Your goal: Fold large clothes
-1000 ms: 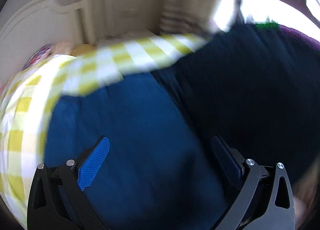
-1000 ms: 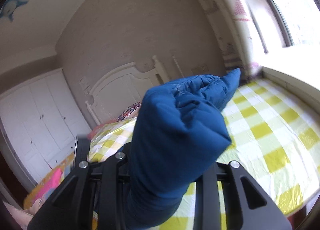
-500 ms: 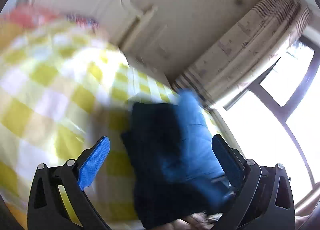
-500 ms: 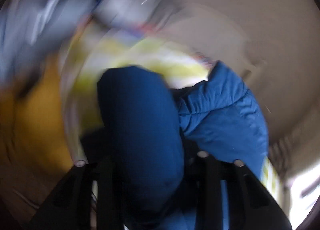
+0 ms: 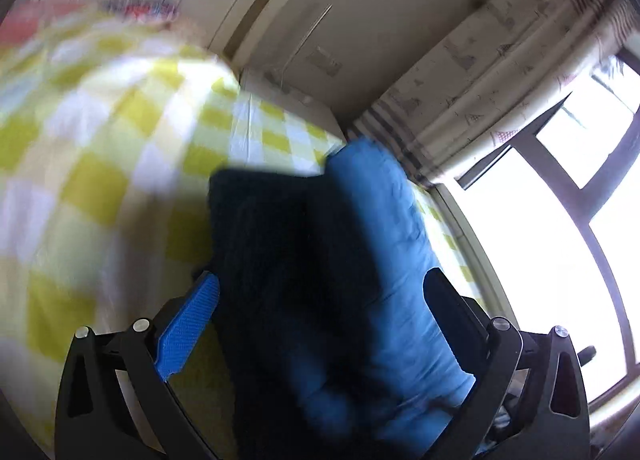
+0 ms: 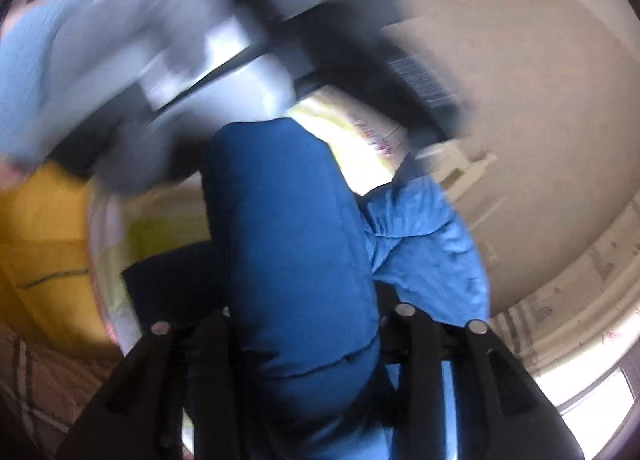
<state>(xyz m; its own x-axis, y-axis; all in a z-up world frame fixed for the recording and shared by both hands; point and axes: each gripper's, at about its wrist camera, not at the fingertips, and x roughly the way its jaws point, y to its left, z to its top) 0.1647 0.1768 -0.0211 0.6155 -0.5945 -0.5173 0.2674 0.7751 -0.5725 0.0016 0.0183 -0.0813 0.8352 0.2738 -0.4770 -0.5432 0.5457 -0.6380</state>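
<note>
1. The bed, under a yellow-and-white checked sheet, fills the left side of the left wrist view; it is blurred. A white headboard stands behind it against the wall.
2. A pale patterned curtain hangs beside a bright window on the right of that view.
3. The blue padded jacket lies in a bundle between the bed and the window side, its dark lining turned up on the left, its lighter blue shell to the right.
4. In the right wrist view a thick fold of the jacket rises straight up from between the fingers, with a lighter blue part spilling to the right.
5. The right hand-held gripper is clamped on the jacket.
6. The left hand-held gripper has its fingers spread wide, the blue pad on the left, the dark one on the right; the jacket sits between them without being pinched.
7. The upper left of the right wrist view is too blurred to make out.
</note>
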